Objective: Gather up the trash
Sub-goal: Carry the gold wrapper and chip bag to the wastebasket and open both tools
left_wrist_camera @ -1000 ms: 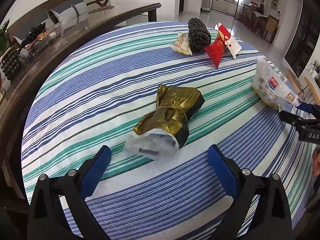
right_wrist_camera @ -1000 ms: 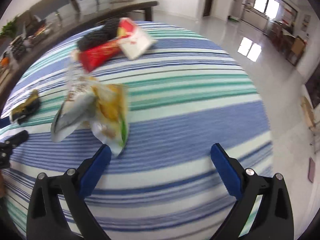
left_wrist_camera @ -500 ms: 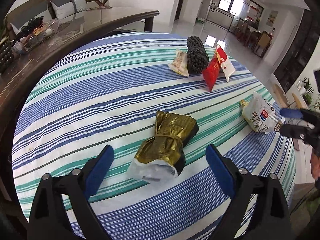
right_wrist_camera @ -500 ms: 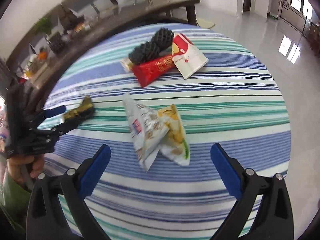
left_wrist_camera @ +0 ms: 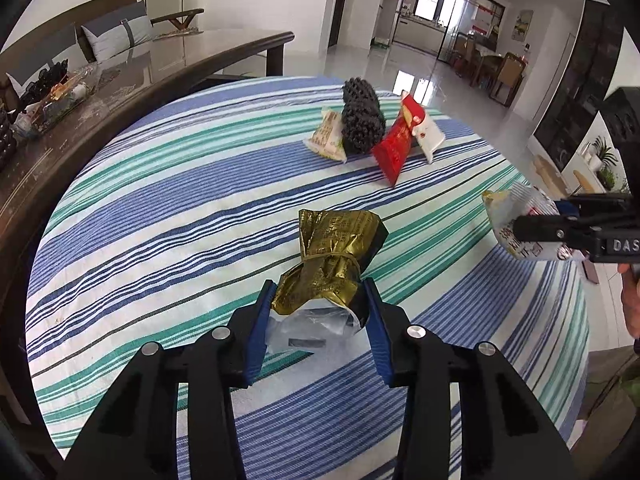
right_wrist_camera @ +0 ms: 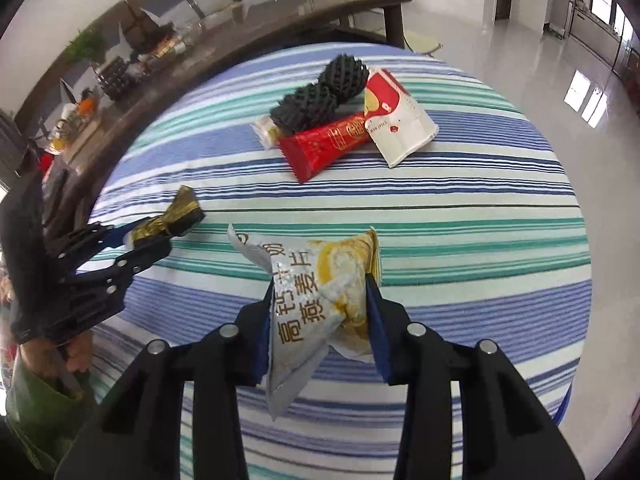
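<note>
My left gripper (left_wrist_camera: 318, 298) is shut on the near end of a crumpled gold and black wrapper (left_wrist_camera: 334, 252) that lies on the striped tablecloth (left_wrist_camera: 180, 216). My right gripper (right_wrist_camera: 318, 300) is shut on a silver and yellow oat bag (right_wrist_camera: 316, 292), which it holds above the cloth. The oat bag also shows in the left wrist view (left_wrist_camera: 516, 220), at the right. The gold wrapper also shows in the right wrist view (right_wrist_camera: 172, 220), at the left.
At the far side of the table lie a black foam net (left_wrist_camera: 362, 120), a red packet (left_wrist_camera: 396, 148), a white and red packet (left_wrist_camera: 428, 138) and a small pale packet (left_wrist_camera: 328, 138). A dark wooden table (left_wrist_camera: 120, 80) with clutter stands behind on the left.
Both grippers have closed: the left on the gold wrapper, the right on the oat bag. Both moved in toward their items.
</note>
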Tool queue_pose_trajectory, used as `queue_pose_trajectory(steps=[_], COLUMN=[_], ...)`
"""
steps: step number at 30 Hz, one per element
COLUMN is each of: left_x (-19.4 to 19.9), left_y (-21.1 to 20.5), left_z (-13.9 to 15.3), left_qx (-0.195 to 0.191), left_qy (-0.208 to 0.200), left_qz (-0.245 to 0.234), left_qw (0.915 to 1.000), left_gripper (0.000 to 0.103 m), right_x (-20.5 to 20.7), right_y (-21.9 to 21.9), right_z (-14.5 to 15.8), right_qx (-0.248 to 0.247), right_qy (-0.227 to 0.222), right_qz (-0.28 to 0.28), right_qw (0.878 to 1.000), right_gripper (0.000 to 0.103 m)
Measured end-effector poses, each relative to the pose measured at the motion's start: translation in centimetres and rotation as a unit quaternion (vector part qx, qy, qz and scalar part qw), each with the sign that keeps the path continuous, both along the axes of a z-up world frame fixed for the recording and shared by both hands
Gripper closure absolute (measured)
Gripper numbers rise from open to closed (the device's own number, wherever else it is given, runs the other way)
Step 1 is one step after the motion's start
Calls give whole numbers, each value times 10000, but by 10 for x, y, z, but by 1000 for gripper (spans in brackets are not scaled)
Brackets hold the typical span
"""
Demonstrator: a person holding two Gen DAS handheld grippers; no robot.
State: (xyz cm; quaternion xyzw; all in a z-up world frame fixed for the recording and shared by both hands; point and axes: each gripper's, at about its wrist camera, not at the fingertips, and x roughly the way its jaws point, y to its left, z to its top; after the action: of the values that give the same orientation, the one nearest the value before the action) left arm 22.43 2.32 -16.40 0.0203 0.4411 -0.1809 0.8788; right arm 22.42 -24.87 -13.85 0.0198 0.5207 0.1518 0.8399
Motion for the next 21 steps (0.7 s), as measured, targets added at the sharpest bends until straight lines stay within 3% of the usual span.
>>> queue_pose_trajectory(steps=[10,15,21], left_x=[-44,-69,-94], left_y=[-45,-98,-193], left_z=[15,32,55], left_qx=[-159,-343,-667], left_qy=[-54,-104,-7], left_qz=[-393,-832,-1615], left_qw=[9991,9959,9846], left_gripper=[61,61,61], right_x=[-59,-98,-135], right_y=[-81,-158,-245], right_z=[14,28,22], right_qx=[584,555,535], right_qy=[-325,-582,-594], right_qz=[-764,-1502,-2412], right_qw=[9948,9854,9672], right_gripper=[64,64,64])
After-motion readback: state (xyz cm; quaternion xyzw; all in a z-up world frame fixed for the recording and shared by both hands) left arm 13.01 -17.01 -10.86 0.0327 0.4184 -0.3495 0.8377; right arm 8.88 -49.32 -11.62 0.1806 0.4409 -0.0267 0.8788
